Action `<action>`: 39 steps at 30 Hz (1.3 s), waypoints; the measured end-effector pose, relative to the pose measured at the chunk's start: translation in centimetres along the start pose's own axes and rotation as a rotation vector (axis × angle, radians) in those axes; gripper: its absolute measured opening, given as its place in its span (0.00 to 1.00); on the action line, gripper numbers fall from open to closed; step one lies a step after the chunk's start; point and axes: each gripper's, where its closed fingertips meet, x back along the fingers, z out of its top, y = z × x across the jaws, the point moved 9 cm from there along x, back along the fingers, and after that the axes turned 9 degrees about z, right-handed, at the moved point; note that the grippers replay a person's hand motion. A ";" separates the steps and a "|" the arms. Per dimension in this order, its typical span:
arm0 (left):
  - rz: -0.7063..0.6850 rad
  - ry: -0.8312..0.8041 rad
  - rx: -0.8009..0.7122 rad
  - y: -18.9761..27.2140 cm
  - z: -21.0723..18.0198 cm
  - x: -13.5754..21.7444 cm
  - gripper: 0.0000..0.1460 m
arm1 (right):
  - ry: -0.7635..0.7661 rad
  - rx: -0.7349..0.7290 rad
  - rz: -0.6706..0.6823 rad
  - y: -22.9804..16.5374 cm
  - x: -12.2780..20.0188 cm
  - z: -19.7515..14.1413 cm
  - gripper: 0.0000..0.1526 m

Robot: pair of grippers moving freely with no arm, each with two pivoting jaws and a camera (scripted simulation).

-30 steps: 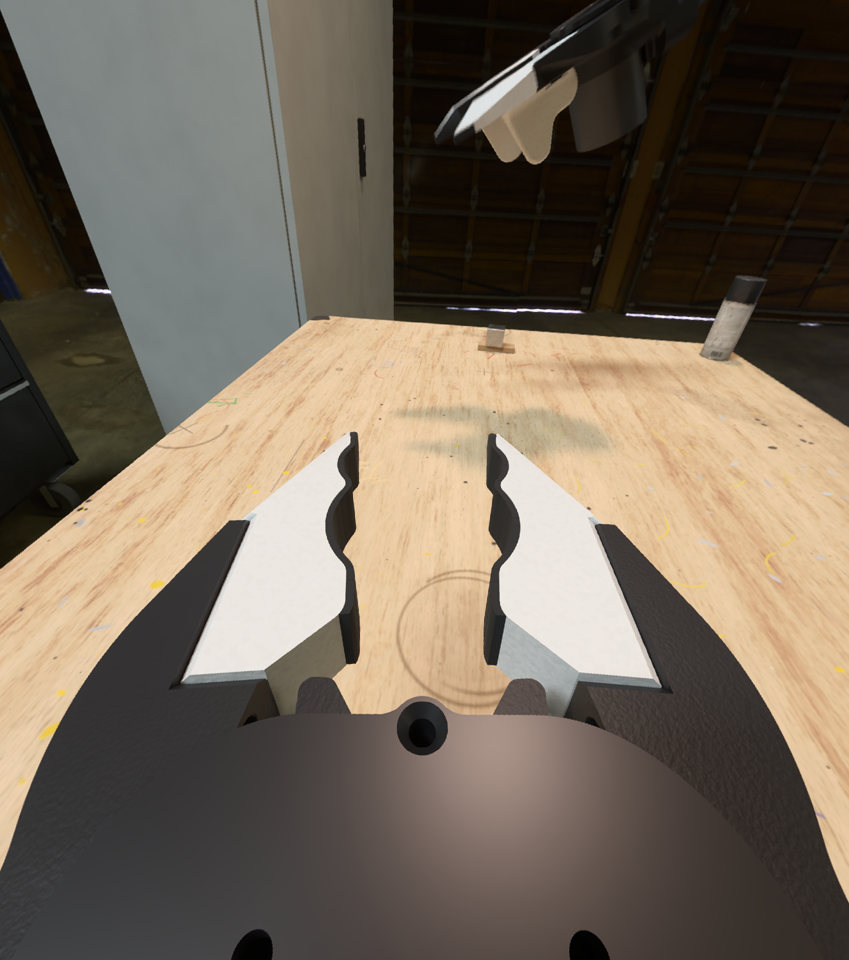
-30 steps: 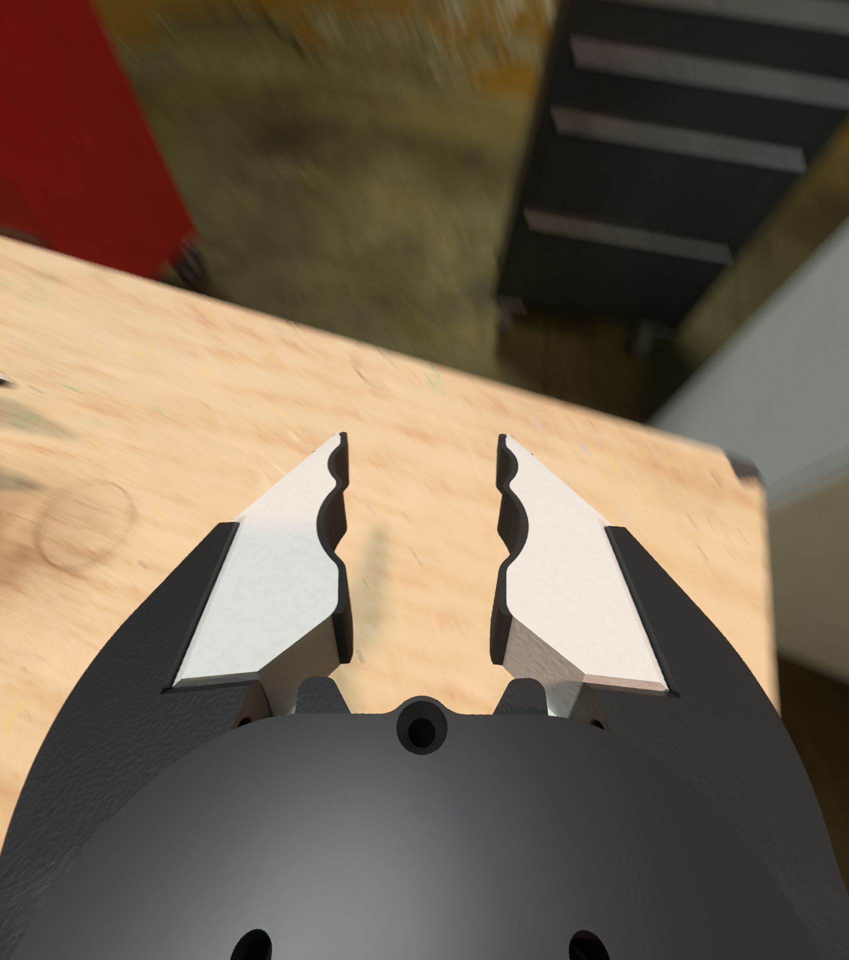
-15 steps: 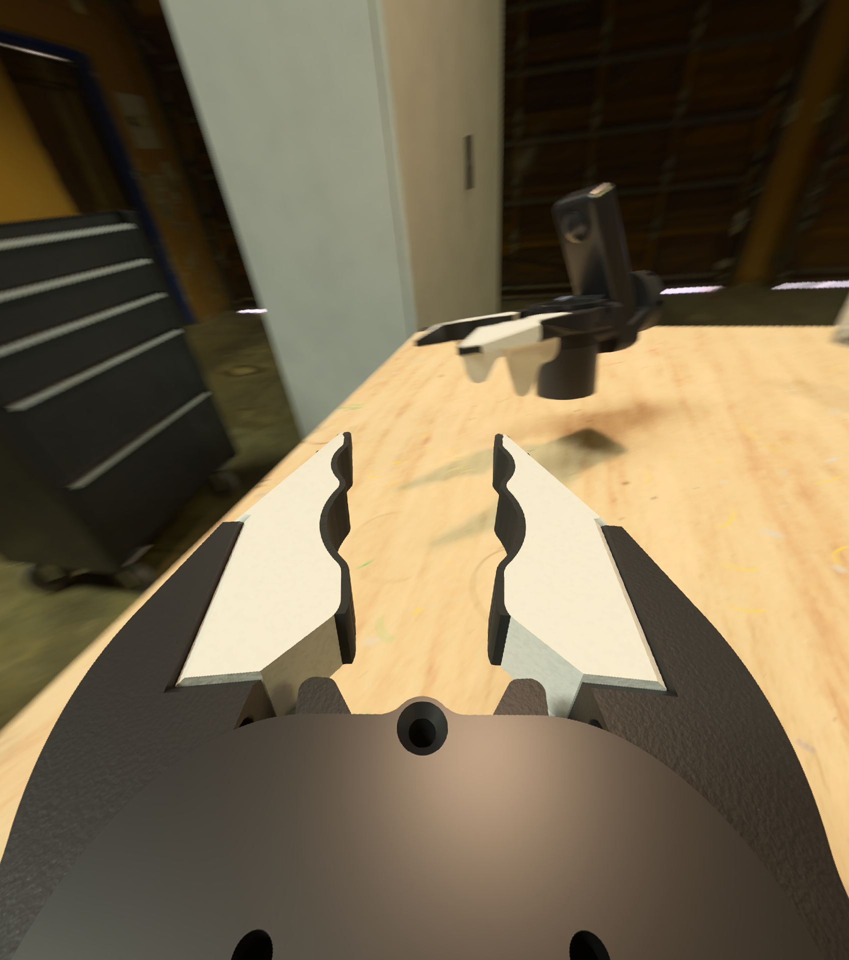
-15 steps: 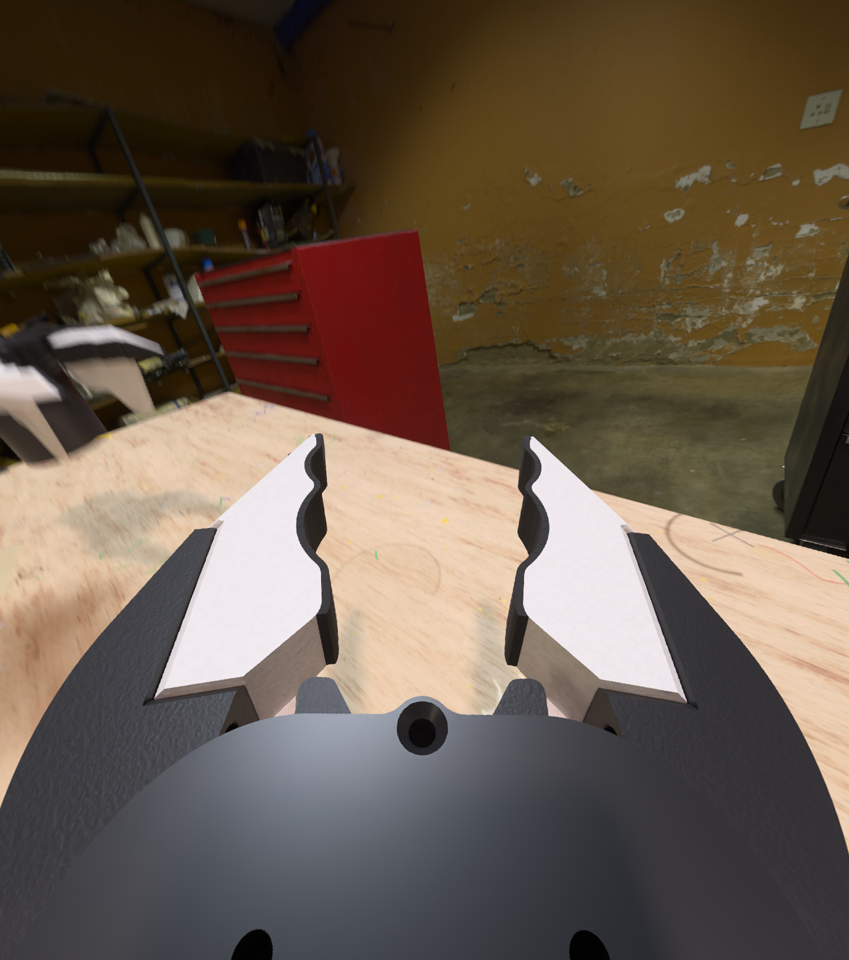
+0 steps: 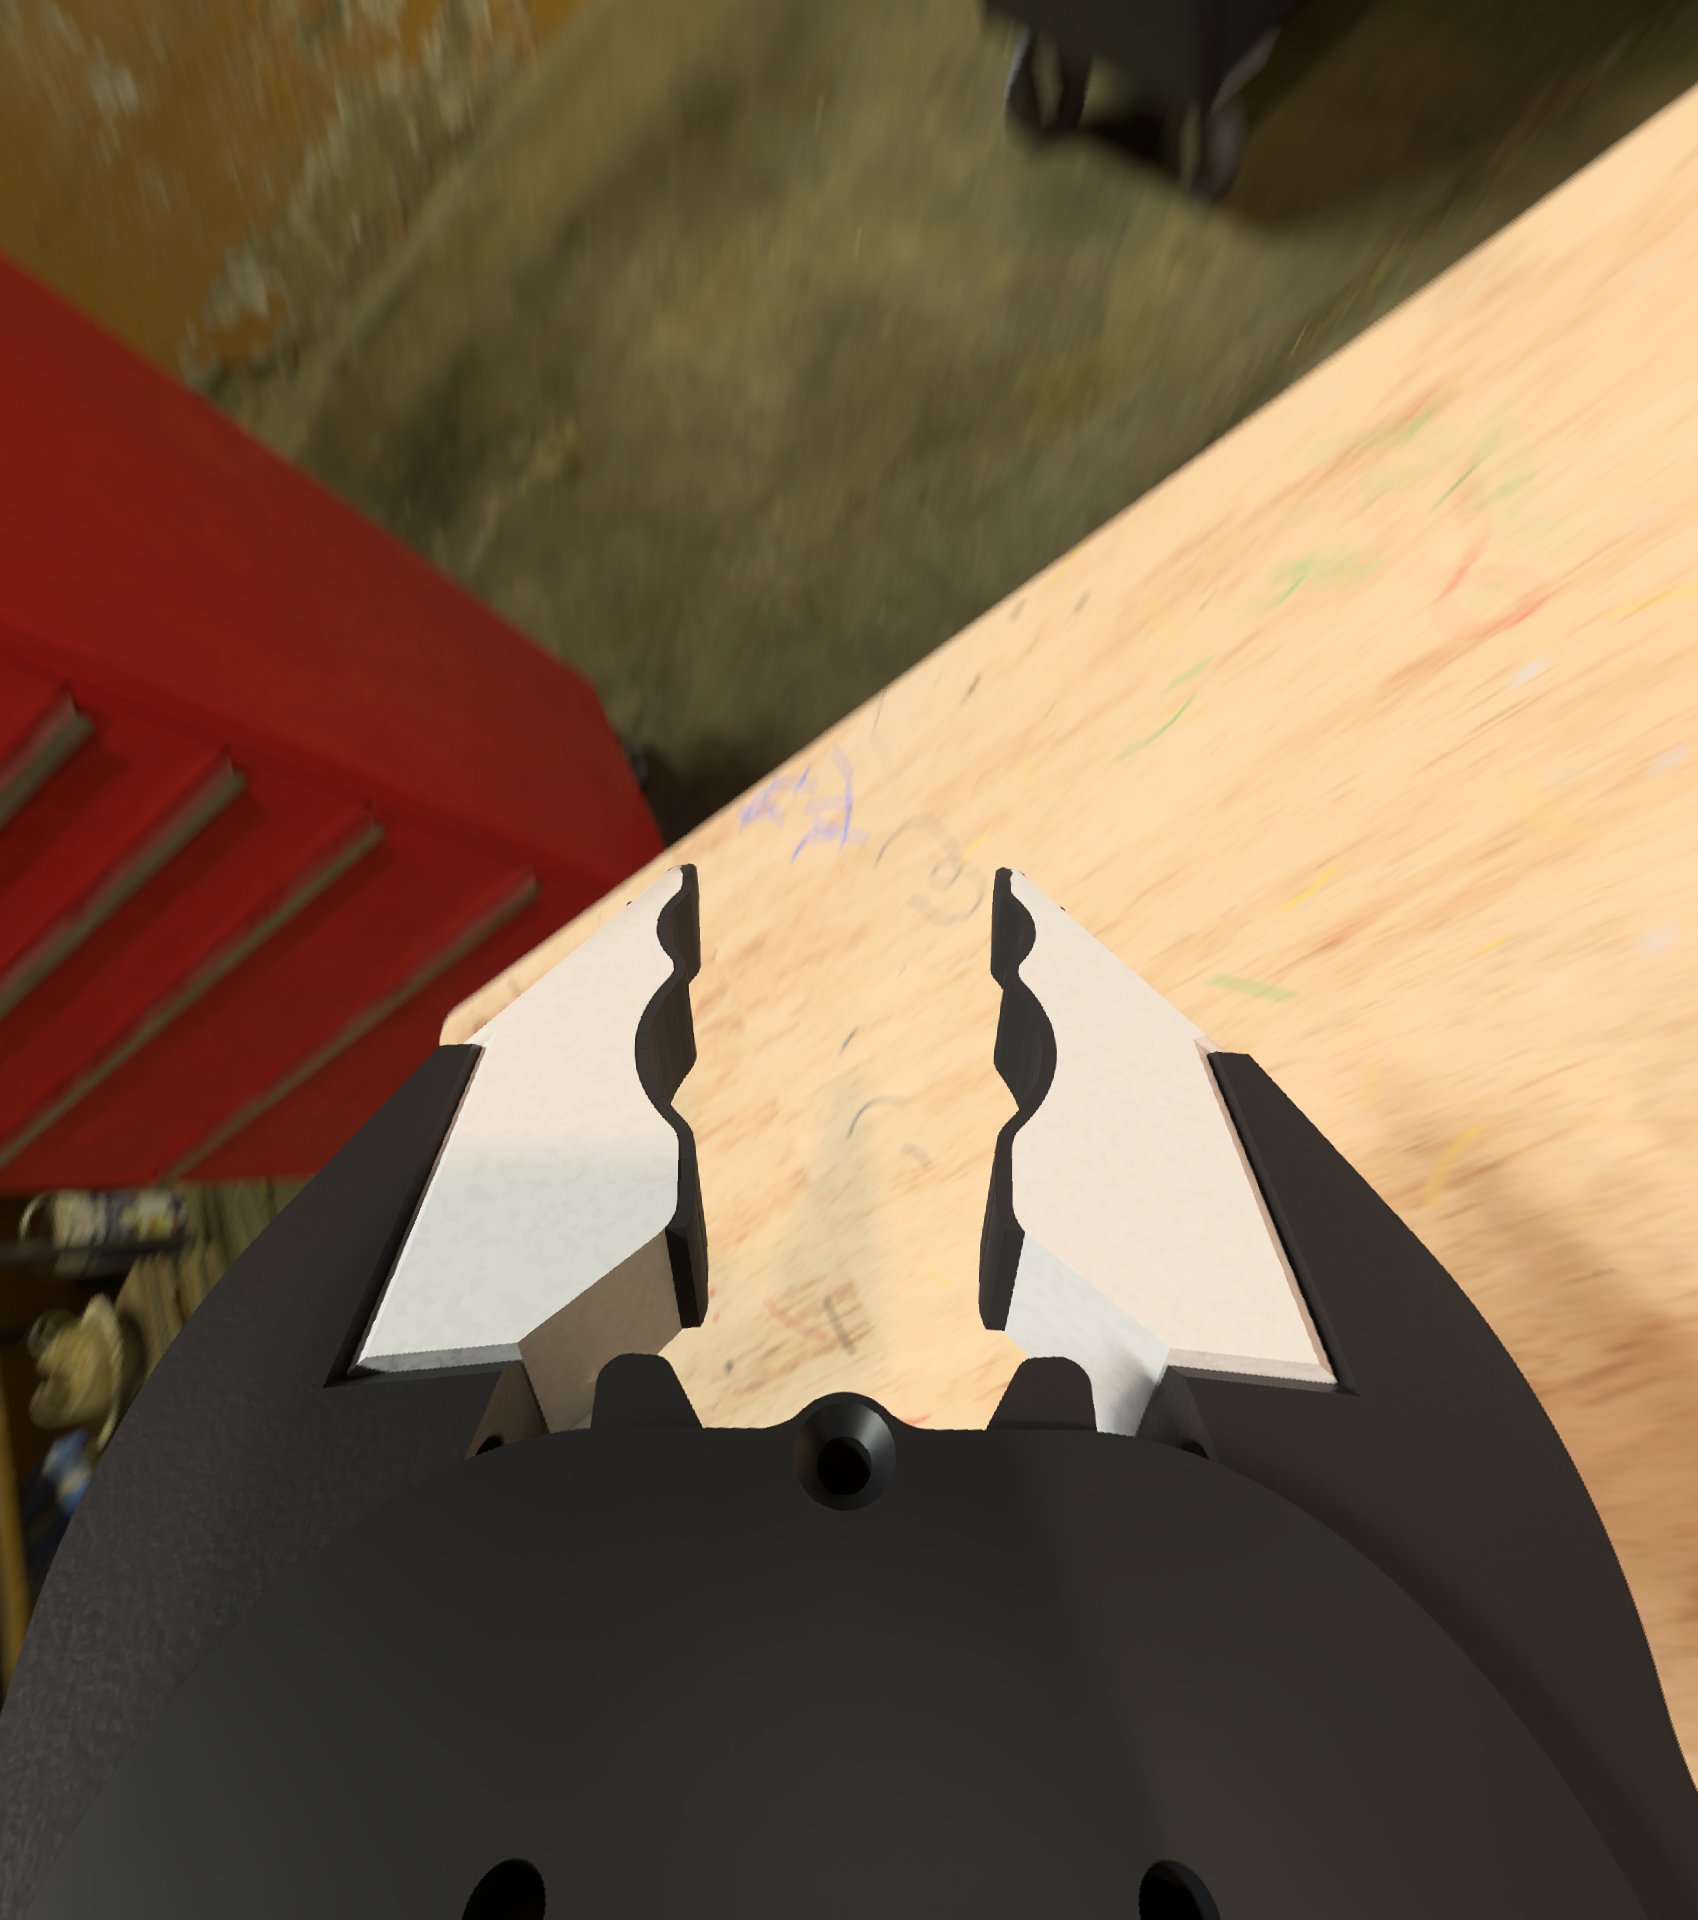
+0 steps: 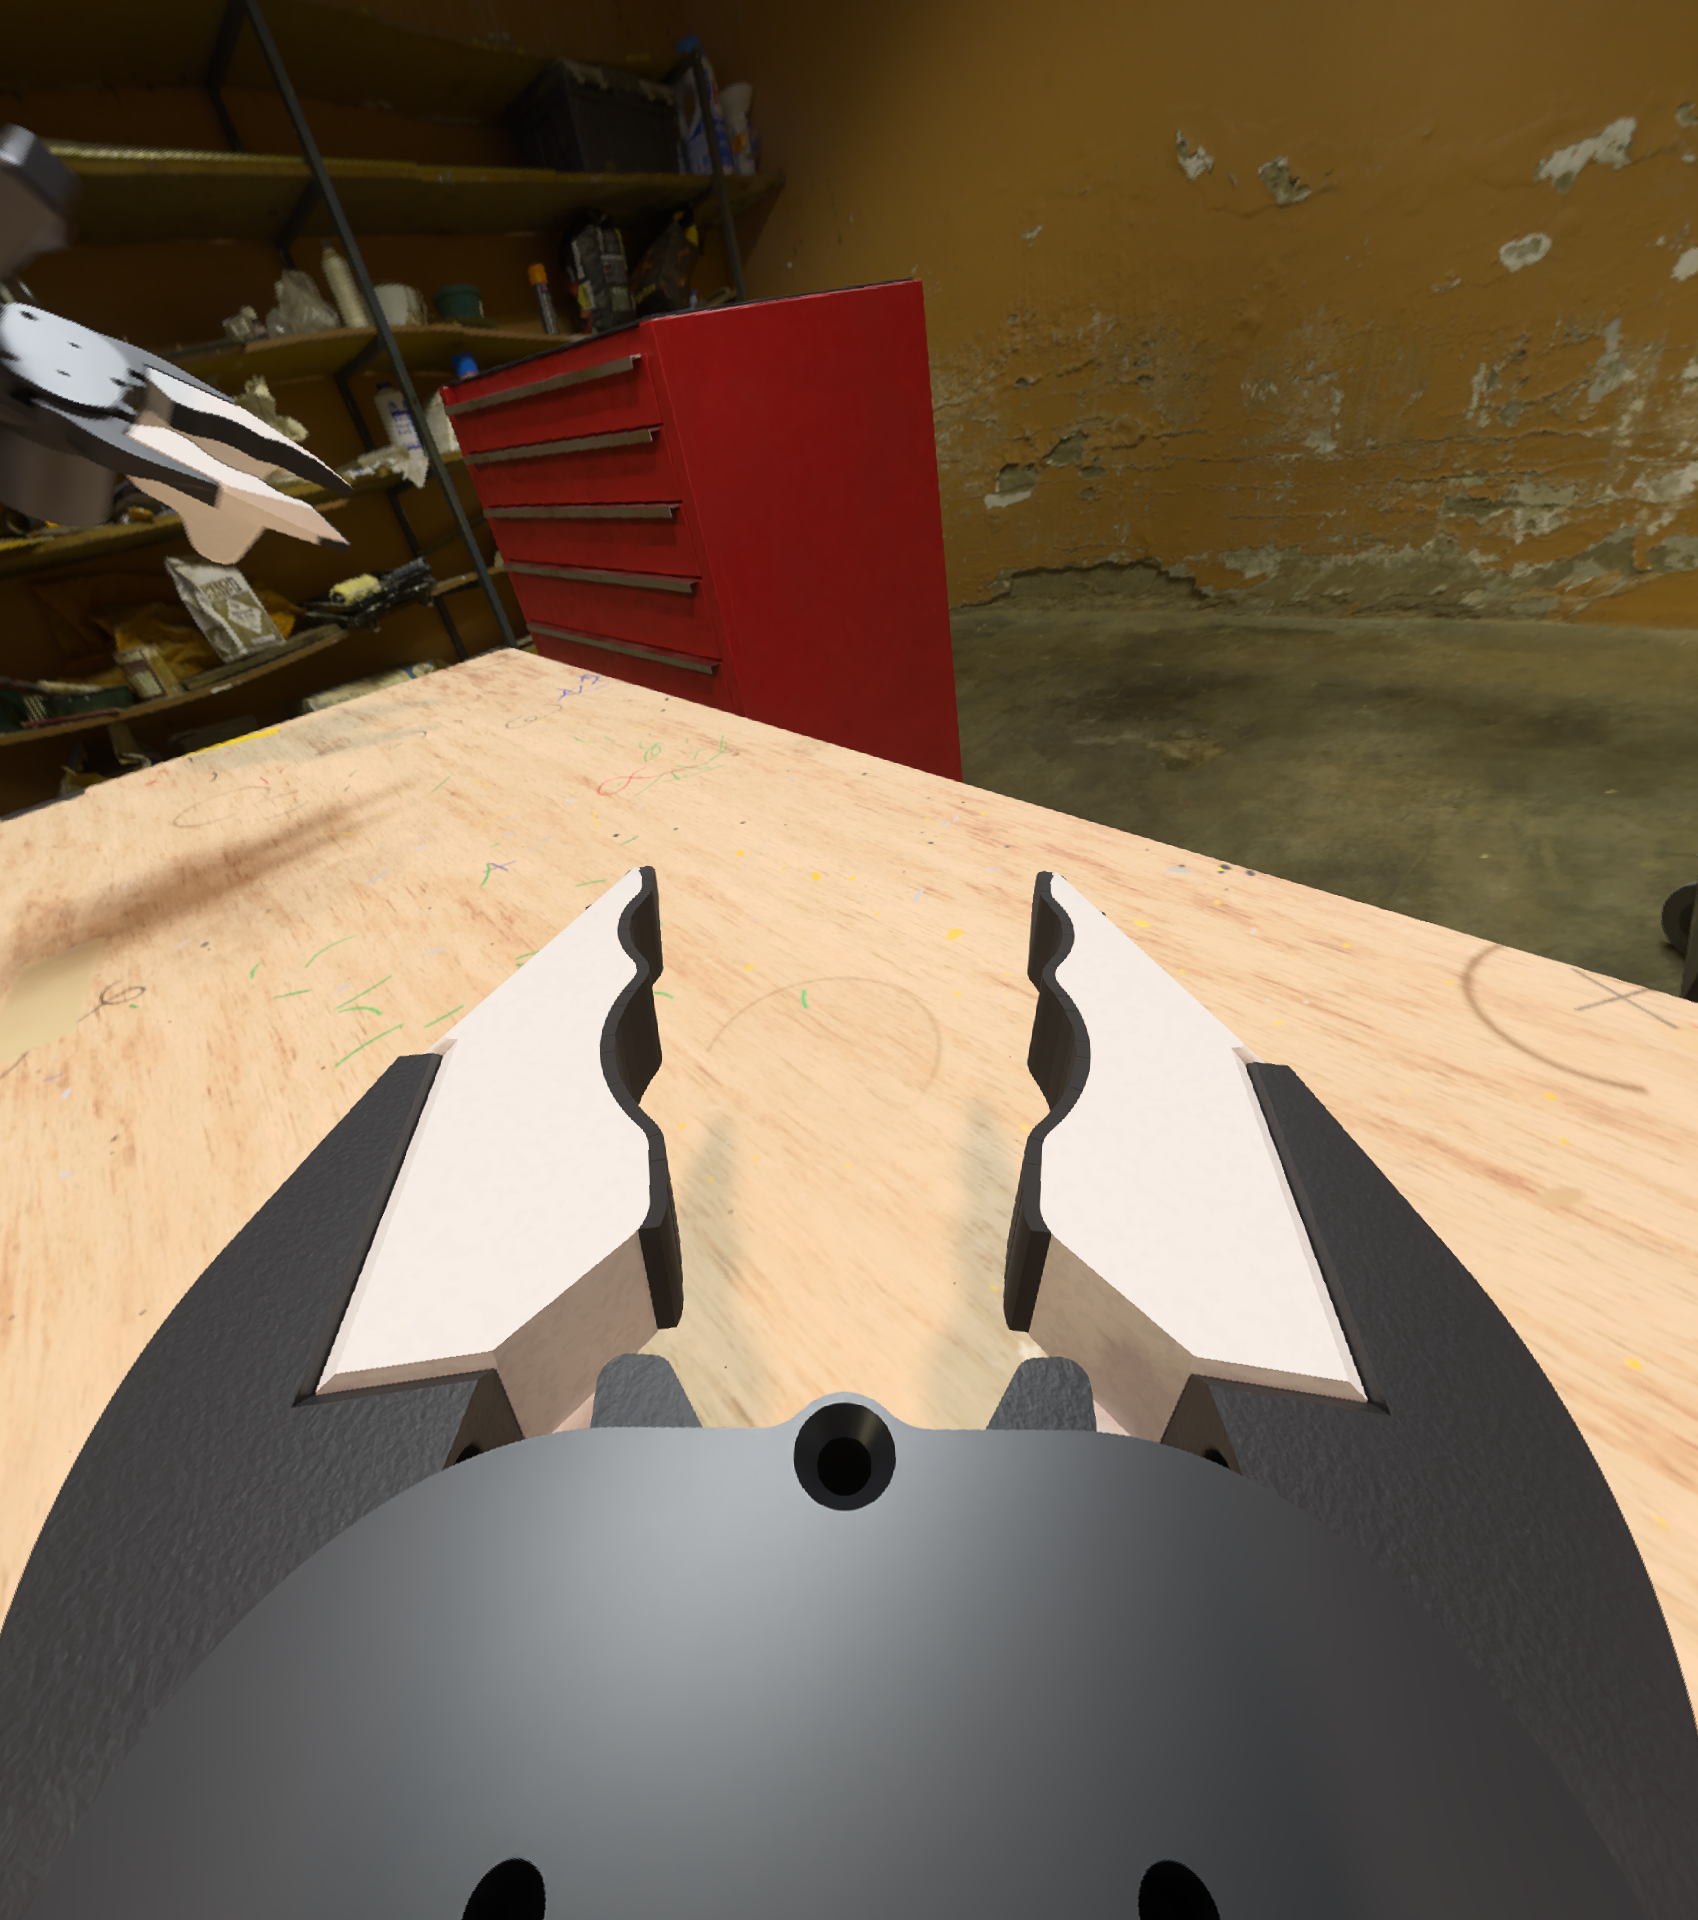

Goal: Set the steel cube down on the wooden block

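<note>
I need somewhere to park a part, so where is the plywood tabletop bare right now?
In the right wrist view the plywood tabletop is bare from the open right tool out to the edge by the red drawer cabinet. The only crowding is overhead at far left, where the open left tool hangs.

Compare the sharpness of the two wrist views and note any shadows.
Left wrist view: floor, red cabinet and table are motion-smeared; left gripper is crisp. Right wrist view: mostly sharp, right gripper crisp, the other gripper slightly blurred, its soft shadow streaking the table.
</note>
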 end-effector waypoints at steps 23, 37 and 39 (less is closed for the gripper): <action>0.053 -0.449 -0.004 -1.0 -6.7 -13.6 0.43 | -0.073 -0.001 0.033 0.5 -0.4 -0.8 0.45; -0.040 -0.473 0.069 -1.9 -6.9 -14.7 0.39 | -0.059 0.002 0.053 0.3 -0.2 -0.4 0.45; -0.081 -0.471 0.053 -1.6 -6.7 -14.2 0.41 | -0.056 0.002 0.054 0.3 -0.2 -0.3 0.45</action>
